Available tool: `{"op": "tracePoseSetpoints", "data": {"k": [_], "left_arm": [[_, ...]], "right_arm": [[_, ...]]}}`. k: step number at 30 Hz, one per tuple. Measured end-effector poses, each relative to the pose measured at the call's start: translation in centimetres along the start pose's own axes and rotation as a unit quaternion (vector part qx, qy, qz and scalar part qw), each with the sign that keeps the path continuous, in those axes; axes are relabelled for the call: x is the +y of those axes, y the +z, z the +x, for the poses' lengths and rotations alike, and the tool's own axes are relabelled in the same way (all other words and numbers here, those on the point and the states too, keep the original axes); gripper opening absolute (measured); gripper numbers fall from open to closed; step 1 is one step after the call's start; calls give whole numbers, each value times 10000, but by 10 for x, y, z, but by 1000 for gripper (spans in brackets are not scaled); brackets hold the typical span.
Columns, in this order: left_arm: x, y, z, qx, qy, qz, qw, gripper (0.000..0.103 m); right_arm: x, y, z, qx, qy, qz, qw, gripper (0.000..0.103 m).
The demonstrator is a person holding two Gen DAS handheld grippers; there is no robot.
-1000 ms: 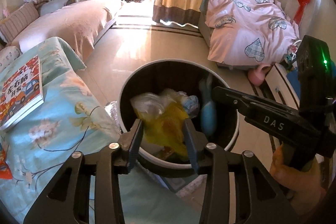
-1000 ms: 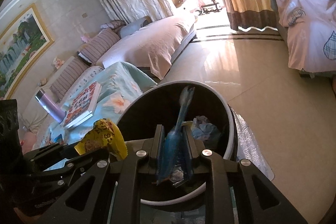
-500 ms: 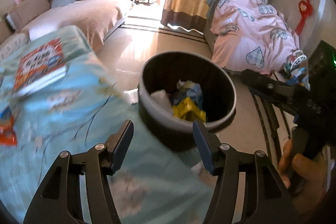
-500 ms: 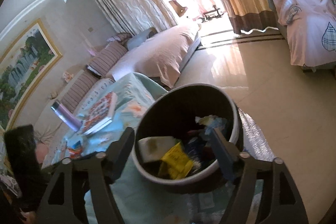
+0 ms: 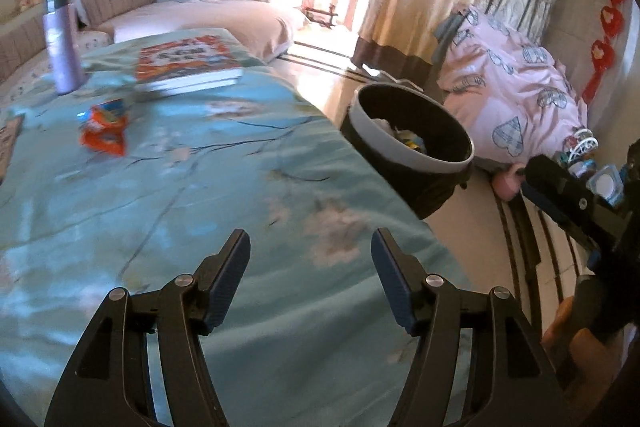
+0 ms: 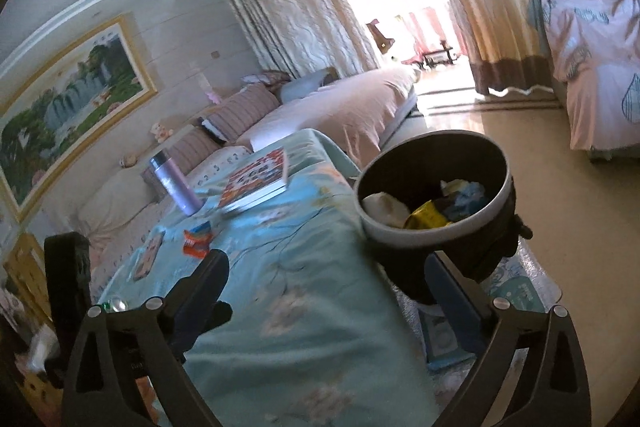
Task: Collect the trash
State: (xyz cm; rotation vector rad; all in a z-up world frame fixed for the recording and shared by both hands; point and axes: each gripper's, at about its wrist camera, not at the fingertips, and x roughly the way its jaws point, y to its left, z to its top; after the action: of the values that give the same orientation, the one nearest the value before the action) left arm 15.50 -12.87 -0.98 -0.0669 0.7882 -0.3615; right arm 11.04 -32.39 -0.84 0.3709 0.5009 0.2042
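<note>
On the blue cloth (image 5: 200,195): one book (image 5: 188,67) at eleven o'clock, one purple bottle (image 5: 60,43) at ten, one orange wrapper (image 5: 105,127). One bin (image 5: 404,143) at one o'clock. Two grippers.

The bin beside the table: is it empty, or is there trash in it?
Not empty. The bin holds trash: a yellow wrapper, white paper and blue scraps lie low inside.

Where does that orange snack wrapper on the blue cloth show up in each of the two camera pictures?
Left wrist view: the orange wrapper lies upper left on the cloth, just below the purple bottle.
Right wrist view: the wrapper sits left of centre, again just below that bottle.
Shared landmark: the picture book.
</note>
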Motion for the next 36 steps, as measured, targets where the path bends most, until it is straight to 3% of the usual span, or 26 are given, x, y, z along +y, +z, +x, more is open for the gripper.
{"op": "tracePoseSetpoints", "data": {"k": [5,7,9,11,13,18,26,36], "left_arm": [[10,1,-37,-422,78,3,9991,68],[12,3,-62,-757,135,35,9970,78],[14,4,-81,-1056,214,26,9942,96],[17,2,-95,-1366,396,27,9898,103],[20,-3,-103,-1648,624,64,9843,103],[26,-19,-100,-1954,1072,146,9748,103],[36,-34,-89,-1881,1394,161,9721,103],[39,-38,-92,-1918,1667,176,9670,103]], "right_arm": [[28,-3,-16,-186,-157,-308,9992,100],[43,4,-28,-351,-203,-496,9979,101],[54,12,-42,-596,-282,-687,9955,103],[69,17,-60,-993,-338,-911,9903,103],[80,16,-70,-1301,-475,-1160,9835,103],[83,-5,-57,-1375,-750,-1376,9780,103],[72,-36,-28,-1052,-793,-1254,9833,103],[66,-40,-29,-917,-814,-1144,9858,103]]}}
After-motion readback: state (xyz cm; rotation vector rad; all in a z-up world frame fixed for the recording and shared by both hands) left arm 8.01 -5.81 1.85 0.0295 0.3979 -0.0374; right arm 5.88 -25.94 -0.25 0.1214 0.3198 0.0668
